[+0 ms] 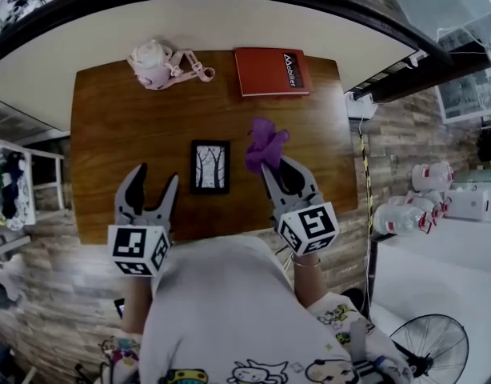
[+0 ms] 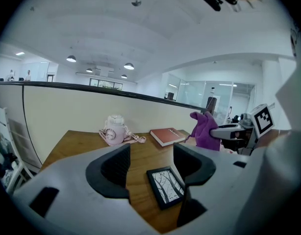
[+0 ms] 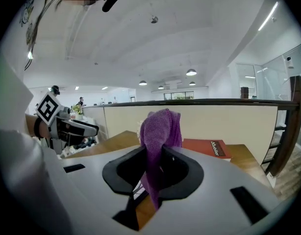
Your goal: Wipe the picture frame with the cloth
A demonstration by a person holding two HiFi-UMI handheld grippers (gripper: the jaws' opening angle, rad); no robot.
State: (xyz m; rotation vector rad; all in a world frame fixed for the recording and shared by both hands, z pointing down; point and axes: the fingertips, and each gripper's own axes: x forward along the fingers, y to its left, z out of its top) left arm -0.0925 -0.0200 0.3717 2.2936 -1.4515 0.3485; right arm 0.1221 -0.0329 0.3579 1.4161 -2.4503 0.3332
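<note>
A small black picture frame [image 1: 210, 166] with a tree print lies flat near the middle of the wooden table [image 1: 117, 126]; it also shows between the left jaws, the picture frame [image 2: 165, 186] lying below them. My right gripper [image 1: 271, 166] is shut on a purple cloth [image 1: 264, 144], held just right of the frame and above the table. The cloth [image 3: 159, 141] bunches up out of the pinched jaws in the right gripper view. My left gripper [image 1: 156, 179] hangs open and empty, left of the frame near the table's front edge.
A pink bottle with a strap [image 1: 156, 64] and a red book [image 1: 271, 71] lie at the table's far edge, before a cream partition wall [image 1: 229, 22]. To the right are white jugs [image 1: 405, 214] and a floor fan [image 1: 433, 350].
</note>
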